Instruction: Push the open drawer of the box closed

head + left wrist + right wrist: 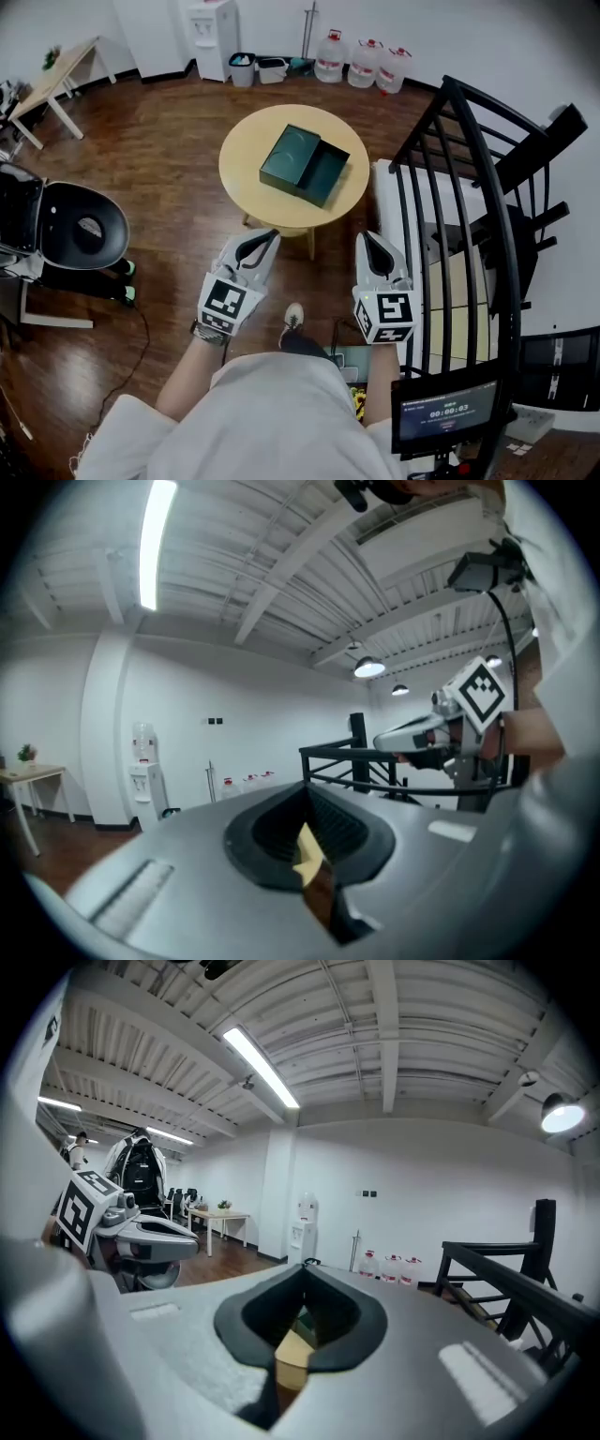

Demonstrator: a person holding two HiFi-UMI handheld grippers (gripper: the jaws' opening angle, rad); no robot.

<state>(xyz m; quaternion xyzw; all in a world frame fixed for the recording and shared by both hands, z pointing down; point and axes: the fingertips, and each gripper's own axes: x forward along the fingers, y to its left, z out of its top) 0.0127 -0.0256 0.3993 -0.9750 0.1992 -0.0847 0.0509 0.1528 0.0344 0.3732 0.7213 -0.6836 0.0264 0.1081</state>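
While both tools hang short of the round table [236, 178], the left gripper [262, 239] has its jaws pressed together, empty. The box [291, 155] sits mid-table, drawer [330, 174] open rightward. The right gripper [371, 240] is likewise closed, empty. Risk: an off-centre push may slide the unbraced box instead of seating the drawer.

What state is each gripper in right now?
Left gripper: closed, holding nothing.
Right gripper: closed, holding nothing.
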